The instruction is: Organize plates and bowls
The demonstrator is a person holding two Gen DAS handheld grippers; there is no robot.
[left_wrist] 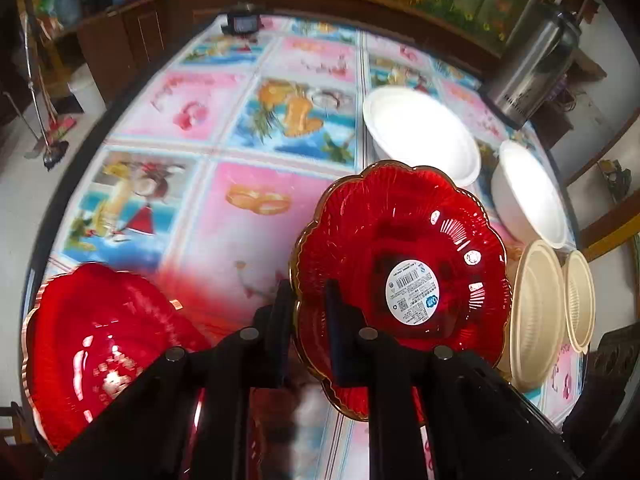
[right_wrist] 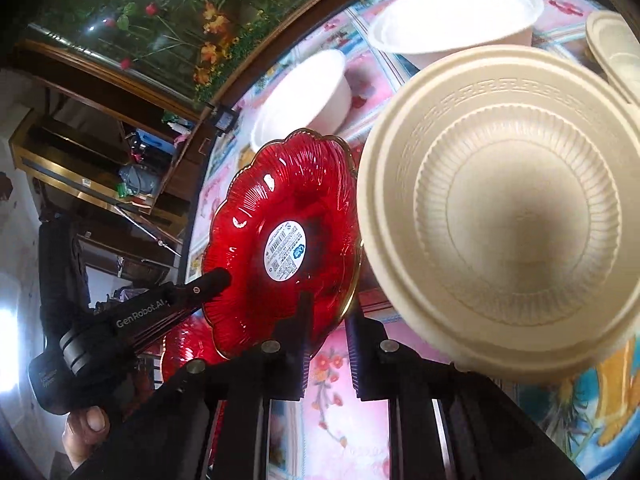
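Note:
My left gripper (left_wrist: 310,322) is shut on the rim of a red scalloped glass plate (left_wrist: 404,280) with a white round label, holding it tilted above the table; it also shows in the right wrist view (right_wrist: 280,240), with the left gripper (right_wrist: 212,280) at its edge. A second red plate (left_wrist: 100,344) lies at the lower left. My right gripper (right_wrist: 328,344) is open and empty, just below a cream ribbed bowl (right_wrist: 504,232). Two white bowls (left_wrist: 420,132) (left_wrist: 528,192) and two cream bowls (left_wrist: 536,312) (left_wrist: 580,300) stand to the right.
The table (left_wrist: 224,128) has a colourful pink and blue cloth. A steel thermos (left_wrist: 532,60) stands at its far right. A small black device (left_wrist: 242,22) sits at the far edge. A wooden ledge with flower decor runs behind.

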